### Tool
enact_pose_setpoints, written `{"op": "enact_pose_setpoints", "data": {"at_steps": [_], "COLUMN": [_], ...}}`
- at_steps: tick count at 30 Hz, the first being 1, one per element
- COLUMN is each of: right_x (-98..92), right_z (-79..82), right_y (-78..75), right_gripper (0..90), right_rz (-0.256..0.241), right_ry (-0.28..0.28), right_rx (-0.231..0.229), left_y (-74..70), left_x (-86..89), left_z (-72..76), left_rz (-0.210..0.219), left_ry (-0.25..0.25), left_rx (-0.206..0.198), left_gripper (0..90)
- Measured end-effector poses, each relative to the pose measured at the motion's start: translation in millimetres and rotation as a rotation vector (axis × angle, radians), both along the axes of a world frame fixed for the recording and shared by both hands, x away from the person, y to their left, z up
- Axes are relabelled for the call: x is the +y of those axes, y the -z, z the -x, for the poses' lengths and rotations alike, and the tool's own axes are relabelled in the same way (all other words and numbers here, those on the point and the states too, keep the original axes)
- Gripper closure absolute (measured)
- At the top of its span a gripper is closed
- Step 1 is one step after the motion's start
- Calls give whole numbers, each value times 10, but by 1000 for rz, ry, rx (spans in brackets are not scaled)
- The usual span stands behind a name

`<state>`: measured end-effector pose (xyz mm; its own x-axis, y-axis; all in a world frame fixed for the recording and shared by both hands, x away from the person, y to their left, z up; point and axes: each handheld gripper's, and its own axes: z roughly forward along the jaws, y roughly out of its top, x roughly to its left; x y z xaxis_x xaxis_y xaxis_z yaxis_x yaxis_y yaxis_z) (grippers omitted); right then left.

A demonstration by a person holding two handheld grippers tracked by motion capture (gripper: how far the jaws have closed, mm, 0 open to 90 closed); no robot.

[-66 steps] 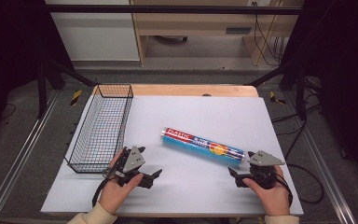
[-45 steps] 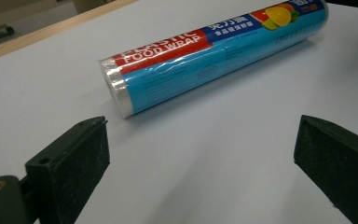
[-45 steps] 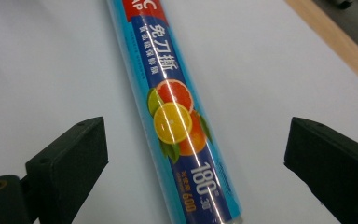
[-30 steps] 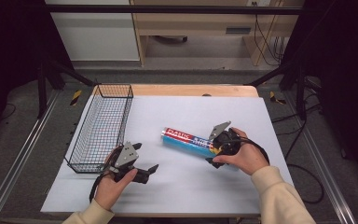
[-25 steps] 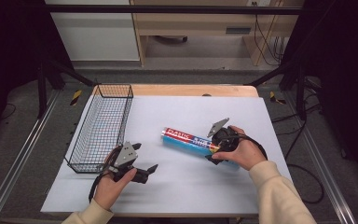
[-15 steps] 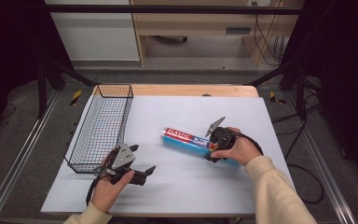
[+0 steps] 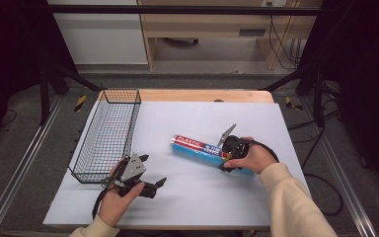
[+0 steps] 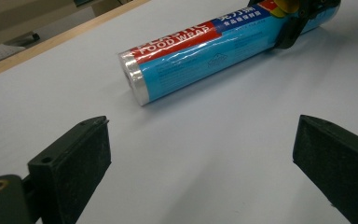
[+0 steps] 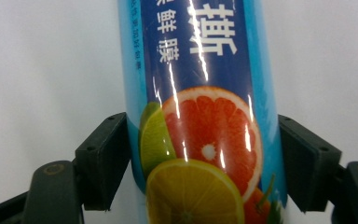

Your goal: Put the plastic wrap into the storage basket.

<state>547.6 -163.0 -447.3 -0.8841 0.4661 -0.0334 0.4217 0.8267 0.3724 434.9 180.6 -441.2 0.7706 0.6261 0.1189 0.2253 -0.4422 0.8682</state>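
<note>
The white desk [image 7: 187, 207] is evenly lit from above while the surroundings fall into darkness; shadows are soft and faint; white glare streaks the plastic wrap roll [image 9: 200, 116] in the right gripper view, close and slightly blurred; the left gripper view is soft-focused.

The plastic wrap roll [image 7: 205, 149] lies on the table [image 7: 217, 197], right of the wire basket [image 7: 107, 134].

One roll of plastic wrap [image 7: 205, 149], one wire basket [image 7: 109, 133], two hand-held grippers, left [image 7: 150, 174], right [image 7: 228, 153], one table [image 7: 187, 197].
</note>
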Motion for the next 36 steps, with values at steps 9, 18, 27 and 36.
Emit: {"op": "enact_pose_setpoints", "data": {"at_steps": [9,18,27,36], "right_x": [35,90,128,119], "right_z": [-48,-25,60,25], "right_y": [-16,-16,-12,-17], "right_gripper": [292,310,321,320], "right_rz": [47,97,122,117], "right_ry": [-24,-43,-65,-69], "right_rx": [16,3,-61,-36], "left_y": [7,15,7,20], "left_x": [-5,-24,-36,-69], "left_z": [5,20,32,43], "left_rz": [-15,-31,-52,-62], "left_ry": [2,6,10,16], "left_rx": [1,-3,-10,-13], "left_gripper": [42,43,44,44]}}
